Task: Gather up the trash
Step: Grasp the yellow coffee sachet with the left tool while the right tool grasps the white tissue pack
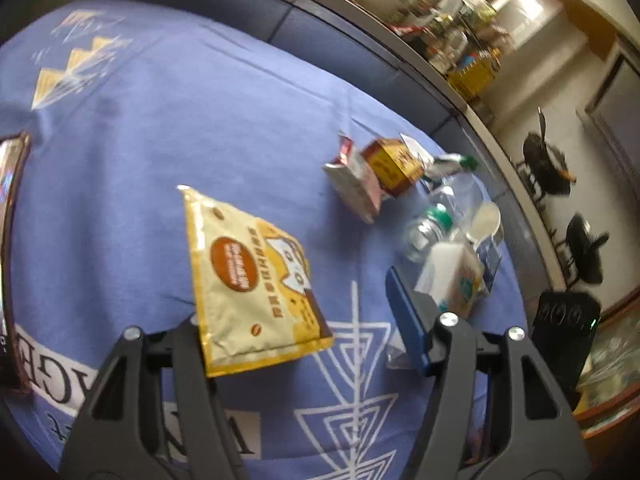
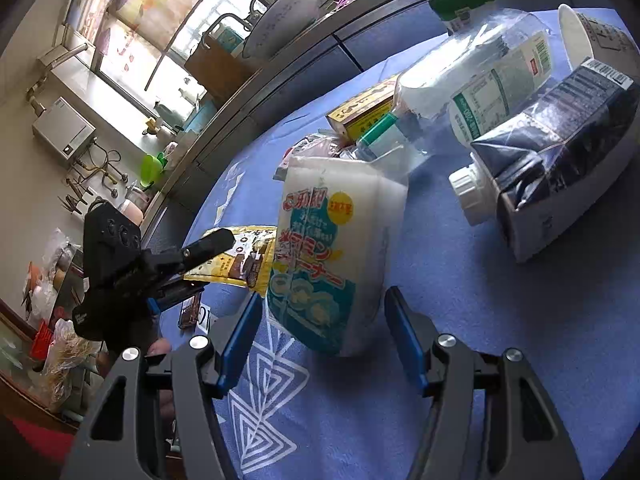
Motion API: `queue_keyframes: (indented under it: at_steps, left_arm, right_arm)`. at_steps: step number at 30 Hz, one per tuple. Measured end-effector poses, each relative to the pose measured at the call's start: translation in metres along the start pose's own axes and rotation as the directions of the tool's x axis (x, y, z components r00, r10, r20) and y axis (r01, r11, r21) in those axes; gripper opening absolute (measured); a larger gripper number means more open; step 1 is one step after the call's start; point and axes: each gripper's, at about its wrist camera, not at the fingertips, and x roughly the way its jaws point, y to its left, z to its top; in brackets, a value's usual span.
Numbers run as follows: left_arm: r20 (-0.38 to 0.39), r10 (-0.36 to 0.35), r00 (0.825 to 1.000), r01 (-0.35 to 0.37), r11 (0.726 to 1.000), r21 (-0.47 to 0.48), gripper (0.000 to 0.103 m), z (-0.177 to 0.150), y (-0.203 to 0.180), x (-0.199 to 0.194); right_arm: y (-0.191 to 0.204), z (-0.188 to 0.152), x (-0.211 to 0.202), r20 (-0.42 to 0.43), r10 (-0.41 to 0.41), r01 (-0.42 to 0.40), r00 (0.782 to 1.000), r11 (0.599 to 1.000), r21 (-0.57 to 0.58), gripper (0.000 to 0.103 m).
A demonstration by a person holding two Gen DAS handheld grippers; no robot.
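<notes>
A yellow coffee pouch stands on edge between the jaws of my left gripper. It leans against the left finger, well apart from the blue right pad, so this gripper is open. The right wrist view shows the same pouch at my left gripper. My right gripper is shut on a white sponge pack, its blue pads touching both sides of the tilted pack. Seen from the left wrist, the pack stands just past my right finger.
Trash is piled on the blue tablecloth: a red-yellow box, a crushed carton, clear bottles, a dark carton and a paper cup. A shiny brown object lies at the left. The table edge curves past the pile.
</notes>
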Motion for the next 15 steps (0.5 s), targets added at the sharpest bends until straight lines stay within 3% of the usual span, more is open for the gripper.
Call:
queue_keyframes:
  at_steps: [2, 4, 5, 6, 7, 10, 12, 15]
  left_arm:
    - [-0.007, -0.017, 1.0, 0.017, 0.999, -0.043, 0.048, 0.002, 0.011, 0.0]
    - [-0.026, -0.023, 0.999, 0.021, 0.997, -0.071, 0.017, 0.002, 0.019, 0.003]
    - [-0.039, -0.036, 0.999, 0.032, 0.995, -0.093, 0.009, 0.001, 0.024, 0.006]
    - [-0.045, -0.05, 0.998, 0.045, 0.993, -0.107, 0.003, -0.001, 0.025, 0.007]
    - [-0.047, -0.057, 0.997, 0.052, 0.992, -0.114, 0.003, -0.002, 0.025, 0.007]
    - [-0.042, -0.054, 0.998, 0.051, 0.996, -0.073, 0.003, -0.004, 0.013, 0.003]
    - [-0.039, -0.06, 0.997, 0.058, 0.997, -0.04, 0.003, -0.005, 0.002, 0.001]
    - [-0.031, -0.057, 0.998, 0.057, 0.998, 0.02, 0.003, -0.005, -0.017, -0.004]
  right_arm:
    - [0.0, 0.0, 0.001, -0.002, 0.0, 0.0, 1.0, 1.0, 0.001, 0.062]
    - [0.001, 0.001, 0.002, -0.002, -0.002, 0.002, 1.0, 1.0, -0.001, 0.062]
    - [0.001, 0.001, 0.002, -0.001, -0.006, 0.006, 1.0, 1.0, -0.002, 0.06]
    - [0.002, 0.002, 0.003, 0.002, -0.011, 0.011, 1.0, 1.0, -0.004, 0.049]
    - [0.002, 0.002, 0.004, -0.001, -0.013, 0.013, 1.0, 1.0, -0.006, 0.036]
    - [0.004, 0.005, 0.008, -0.013, 0.008, -0.008, 1.0, 1.0, -0.014, 0.021]
    - [0.007, 0.006, 0.008, -0.012, 0.013, -0.013, 1.0, 1.0, -0.022, 0.006]
    - [0.011, 0.006, 0.001, 0.004, 0.035, -0.035, 0.999, 0.999, -0.034, 0.0]
